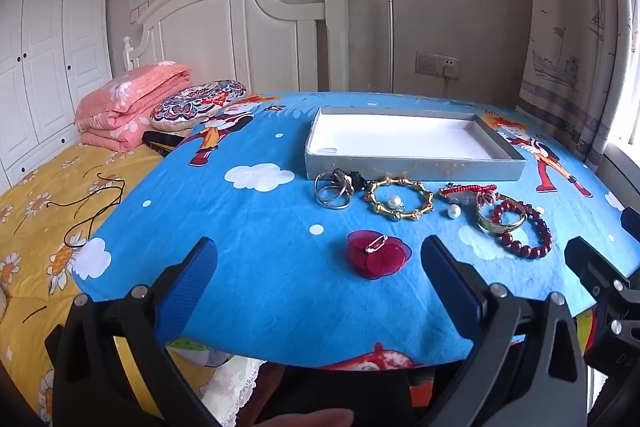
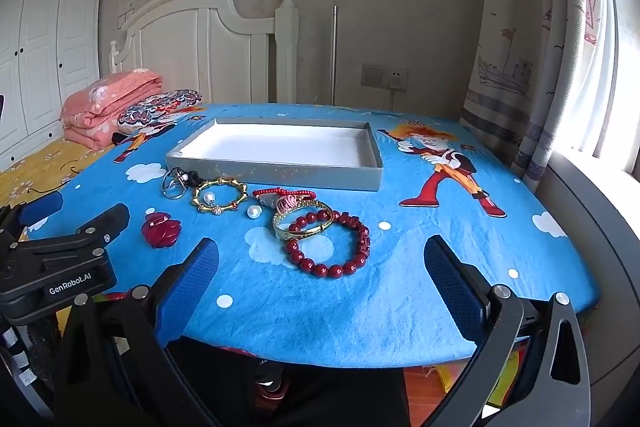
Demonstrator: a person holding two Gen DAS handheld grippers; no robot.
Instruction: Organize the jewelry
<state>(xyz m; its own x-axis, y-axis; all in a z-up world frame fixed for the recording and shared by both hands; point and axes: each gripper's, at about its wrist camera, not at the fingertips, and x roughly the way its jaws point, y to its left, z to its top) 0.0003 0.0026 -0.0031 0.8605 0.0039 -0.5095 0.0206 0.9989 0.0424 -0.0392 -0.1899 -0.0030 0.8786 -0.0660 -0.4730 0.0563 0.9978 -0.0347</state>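
Left tool [image 1: 320,263] and right tool [image 2: 322,263] both spread wide, nothing between the blue pads, hovering over the near edge of the bench [image 2: 400,307] under its blue cartoon-print cloth. Just ahead of the left tool: dark red petal-shaped brooch [image 1: 376,254]. Ahead of the right tool: dark red bead bracelet [image 2: 329,245] overlapping a gold bangle [image 2: 303,222]. Beyond these, a loose white pearl [image 2: 253,212], gold bamboo-link bracelet [image 2: 220,195] with a second pearl inside its loop, red braided cord bracelet [image 2: 284,193], silver rings [image 2: 173,187]. Farthest, behind the jewelry row: shallow grey rectangular box [image 2: 276,174], white inside, empty.
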